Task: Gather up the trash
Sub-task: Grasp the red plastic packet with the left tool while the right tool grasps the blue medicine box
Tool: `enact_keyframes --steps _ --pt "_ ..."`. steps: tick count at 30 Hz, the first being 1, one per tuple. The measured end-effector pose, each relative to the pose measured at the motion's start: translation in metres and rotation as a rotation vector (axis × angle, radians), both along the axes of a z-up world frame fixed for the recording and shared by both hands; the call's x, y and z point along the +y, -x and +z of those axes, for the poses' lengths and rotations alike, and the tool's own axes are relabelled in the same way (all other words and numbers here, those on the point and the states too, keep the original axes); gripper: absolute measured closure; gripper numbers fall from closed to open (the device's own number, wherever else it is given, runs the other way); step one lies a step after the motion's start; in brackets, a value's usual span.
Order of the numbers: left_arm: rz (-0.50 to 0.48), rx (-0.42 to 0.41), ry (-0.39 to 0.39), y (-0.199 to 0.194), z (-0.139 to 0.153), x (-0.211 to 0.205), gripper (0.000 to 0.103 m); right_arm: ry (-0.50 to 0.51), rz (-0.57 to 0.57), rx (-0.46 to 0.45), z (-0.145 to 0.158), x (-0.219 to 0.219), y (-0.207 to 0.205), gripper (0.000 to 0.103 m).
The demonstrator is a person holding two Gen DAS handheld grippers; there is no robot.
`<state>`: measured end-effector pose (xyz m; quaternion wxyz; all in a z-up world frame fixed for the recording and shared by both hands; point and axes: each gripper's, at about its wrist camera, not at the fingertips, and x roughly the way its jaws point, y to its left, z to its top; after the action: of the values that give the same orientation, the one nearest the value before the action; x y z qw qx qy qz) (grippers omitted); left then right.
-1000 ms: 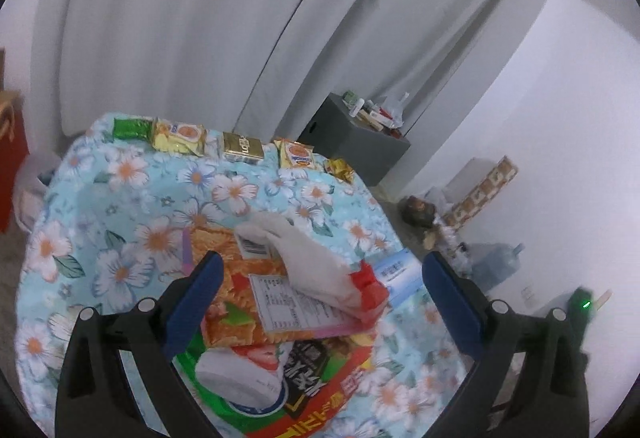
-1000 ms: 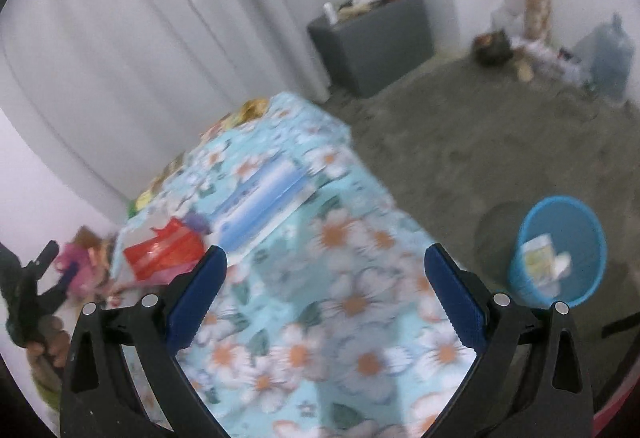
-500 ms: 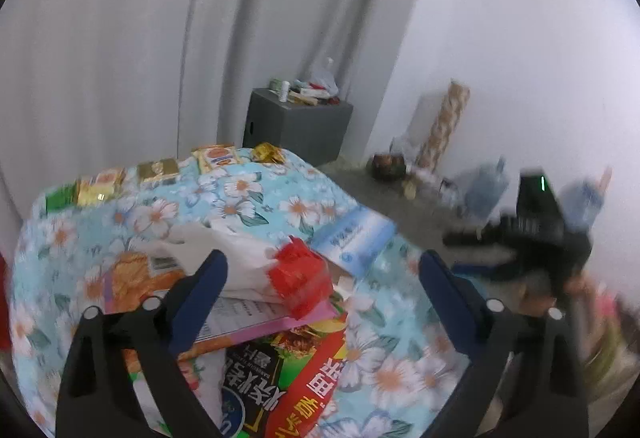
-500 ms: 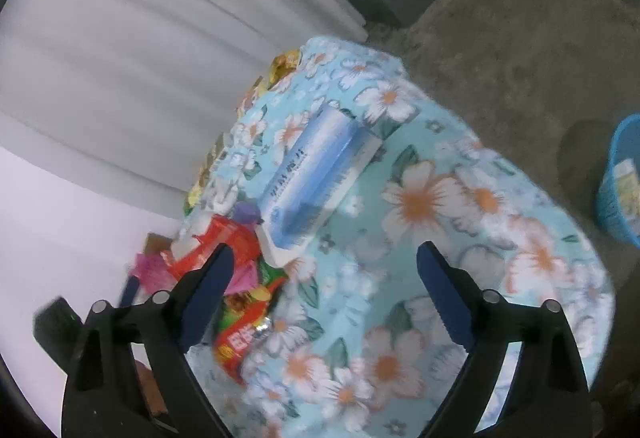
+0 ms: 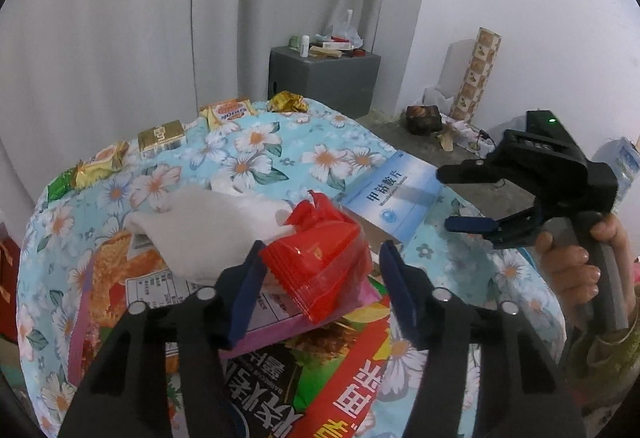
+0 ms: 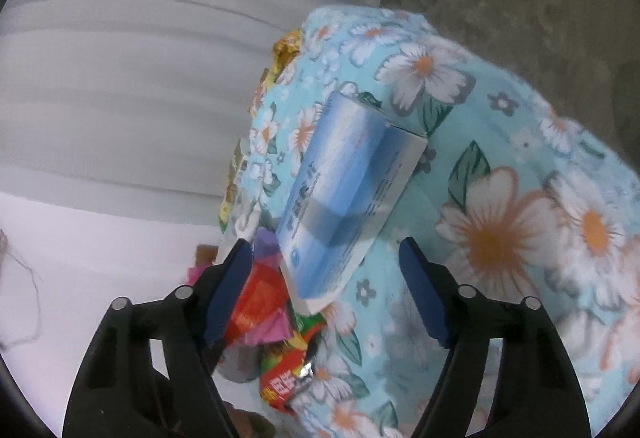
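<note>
Left wrist view: the left gripper [image 5: 320,270] hangs over a heap of wrappers on the flowered tablecloth [image 5: 256,146]. Its jaws are closing, with the red plastic packet [image 5: 320,258] between them; the left pad sits right at the packet's edge and the right pad stands clear of it, so nothing is clamped. A crumpled white tissue [image 5: 208,226] lies against the packet, on top of a big snack bag [image 5: 320,378]. Just beyond is a blue and white box [image 5: 394,200]. The right gripper [image 5: 460,198], held in a hand [image 5: 572,270], reaches toward that box. From the right wrist, its jaws are closing too, apart around the box's [image 6: 340,190] near end without touching it.
</note>
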<state>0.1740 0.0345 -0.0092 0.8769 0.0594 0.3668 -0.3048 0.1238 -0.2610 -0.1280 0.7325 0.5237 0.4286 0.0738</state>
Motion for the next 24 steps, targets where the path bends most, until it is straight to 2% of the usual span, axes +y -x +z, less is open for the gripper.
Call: enact_keyframes --steps 6,13,24 --pt "-0.003 -0.006 -0.007 0.003 0.001 0.001 0.067 -0.087 -0.014 0.009 -0.019 -0.003 -0.013 0.043" --pt "-0.013 -0.016 0.007 0.008 0.005 0.003 0.079 -0.087 -0.008 0.006 -0.02 0.001 -0.019 0.05" --pt "-0.038 -0.045 0.052 0.017 0.016 0.006 0.088 -0.11 -0.026 0.019 -0.032 0.004 -0.026 0.065"
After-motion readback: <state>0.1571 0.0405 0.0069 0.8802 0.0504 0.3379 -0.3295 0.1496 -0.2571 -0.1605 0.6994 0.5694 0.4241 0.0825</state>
